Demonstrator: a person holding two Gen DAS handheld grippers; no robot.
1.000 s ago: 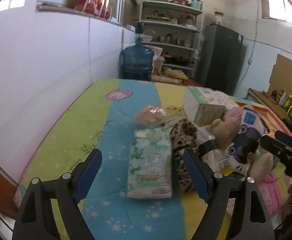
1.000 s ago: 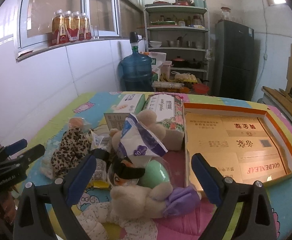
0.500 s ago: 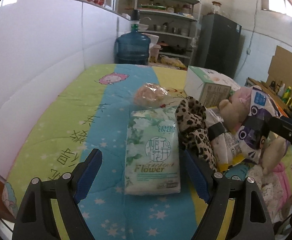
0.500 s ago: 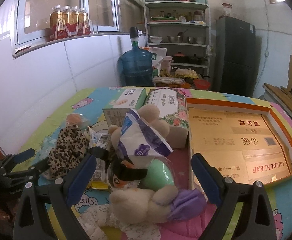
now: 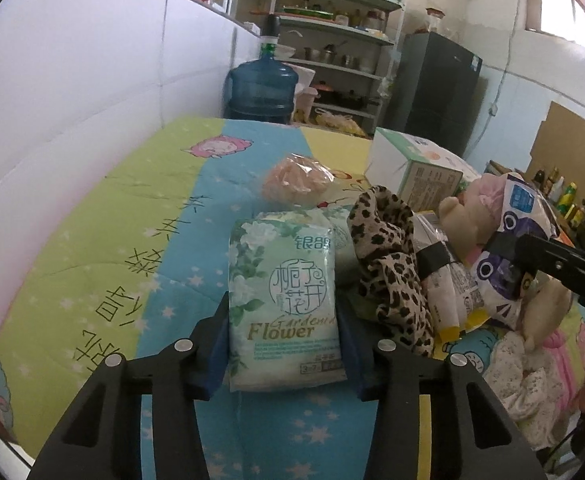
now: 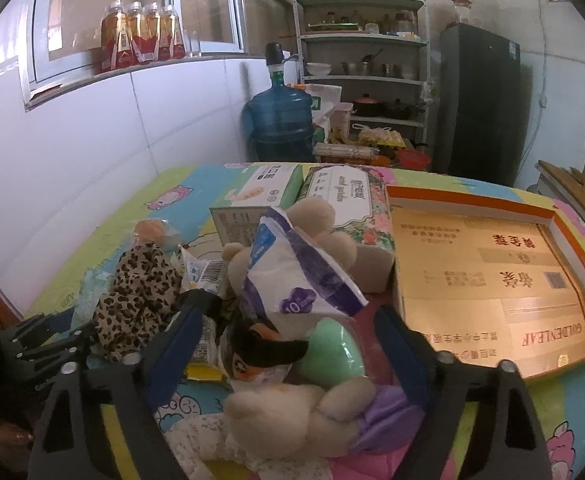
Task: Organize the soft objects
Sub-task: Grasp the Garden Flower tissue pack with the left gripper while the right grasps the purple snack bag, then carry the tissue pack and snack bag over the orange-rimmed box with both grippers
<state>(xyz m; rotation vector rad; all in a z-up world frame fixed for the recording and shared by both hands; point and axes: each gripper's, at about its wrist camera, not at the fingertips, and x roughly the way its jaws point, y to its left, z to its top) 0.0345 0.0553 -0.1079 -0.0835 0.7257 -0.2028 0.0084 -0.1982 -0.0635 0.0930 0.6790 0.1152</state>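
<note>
**Operator:** On the star-printed cover point(image 5: 180, 208), my left gripper point(image 5: 284, 344) has just been closing; its jaws now sit against both long sides of the tissue pack point(image 5: 284, 300), which lies flat between them. I judge it gripped, low on the pack.

**Spotter:** And the right?

**Operator:** My right gripper point(image 6: 288, 344) has also been closing, jaws still apart, around the pile: plush bear point(image 6: 292, 408), green ball point(image 6: 328, 352), white-and-purple bag point(image 6: 296, 276). Nothing is pinched there.

**Spotter:** What might go wrong?

**Operator:** That pack is soft. Held near one end, it may sag or slip out as I lift. On the right, closing further could catch the bag together with the bear.

**Spotter:** Anything in the way?

**Operator:** The leopard-print cloth point(image 5: 392, 264) lies just beside the pack and could drag along. The open cardboard tray point(image 6: 492, 280) is to the right, with tissue boxes point(image 6: 344, 200) behind the pile.
</note>
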